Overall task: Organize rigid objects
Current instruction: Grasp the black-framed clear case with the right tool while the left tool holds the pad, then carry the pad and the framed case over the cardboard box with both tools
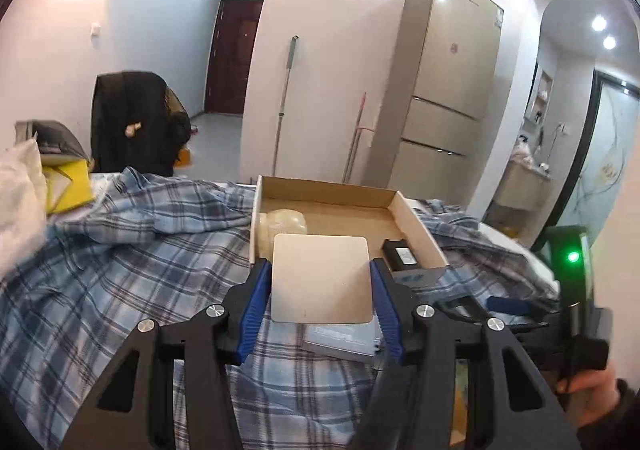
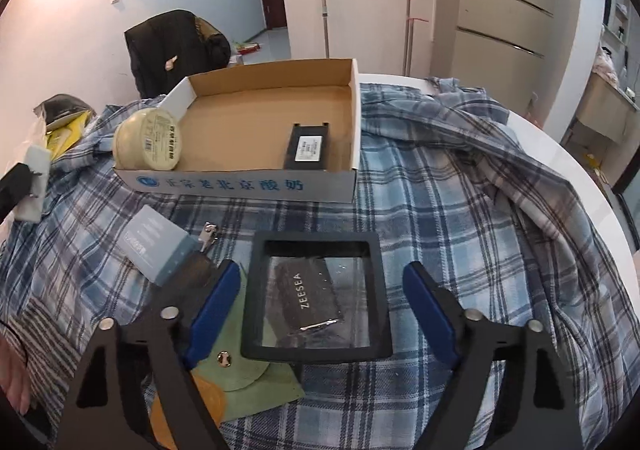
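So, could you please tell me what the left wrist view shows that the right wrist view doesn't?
Left only: the left hand-held gripper shut on a white square box.

Right only: the open right hand-held gripper straddling a black ZEESEA case, plus a green pouch.

Both: the cardboard tray, round tub, black block and plaid cloth.

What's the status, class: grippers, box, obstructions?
Left gripper shut on white square pad. Right gripper open around black framed case. Cardboard box holds jar, black pack. Nothing blocking.
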`<action>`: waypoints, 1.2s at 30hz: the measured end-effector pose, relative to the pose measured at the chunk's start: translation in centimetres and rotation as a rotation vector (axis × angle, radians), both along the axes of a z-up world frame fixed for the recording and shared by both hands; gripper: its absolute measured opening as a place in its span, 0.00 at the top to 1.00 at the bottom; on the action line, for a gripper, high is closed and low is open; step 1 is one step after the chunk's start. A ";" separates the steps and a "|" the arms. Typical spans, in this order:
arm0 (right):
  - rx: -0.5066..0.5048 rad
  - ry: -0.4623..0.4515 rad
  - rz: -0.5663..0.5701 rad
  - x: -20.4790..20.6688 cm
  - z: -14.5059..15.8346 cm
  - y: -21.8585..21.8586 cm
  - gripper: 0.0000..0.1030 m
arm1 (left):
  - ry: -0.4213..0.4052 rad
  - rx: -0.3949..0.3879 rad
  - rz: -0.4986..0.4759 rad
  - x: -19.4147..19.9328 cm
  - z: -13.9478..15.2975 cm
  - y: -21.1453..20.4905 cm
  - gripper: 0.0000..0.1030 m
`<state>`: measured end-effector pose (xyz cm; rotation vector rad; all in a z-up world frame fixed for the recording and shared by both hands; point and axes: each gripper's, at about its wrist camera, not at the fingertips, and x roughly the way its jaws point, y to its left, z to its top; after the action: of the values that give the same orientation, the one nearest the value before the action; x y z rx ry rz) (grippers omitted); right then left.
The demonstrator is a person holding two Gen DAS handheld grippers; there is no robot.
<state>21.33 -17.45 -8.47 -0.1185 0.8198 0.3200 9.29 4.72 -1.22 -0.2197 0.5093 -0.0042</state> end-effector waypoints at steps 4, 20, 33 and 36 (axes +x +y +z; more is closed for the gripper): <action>-0.018 0.023 0.010 0.2 -0.5 0.3 0.32 | -0.003 0.029 0.006 -0.1 0.0 -0.4 0.49; -0.062 -0.142 -0.018 -2.8 3.6 0.4 0.33 | 0.033 -0.035 0.095 -1.1 1.7 0.5 0.49; -0.038 -0.336 -0.023 -2.7 15.7 1.4 0.33 | -0.059 0.120 0.098 1.4 11.5 -1.6 0.49; -0.071 -0.355 -0.054 -0.3 16.8 2.0 0.33 | -0.066 0.142 0.074 3.7 12.4 -2.7 0.49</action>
<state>21.03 -15.41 8.32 -0.2124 0.4817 0.2107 13.00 2.03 11.17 -0.0986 0.4339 0.0970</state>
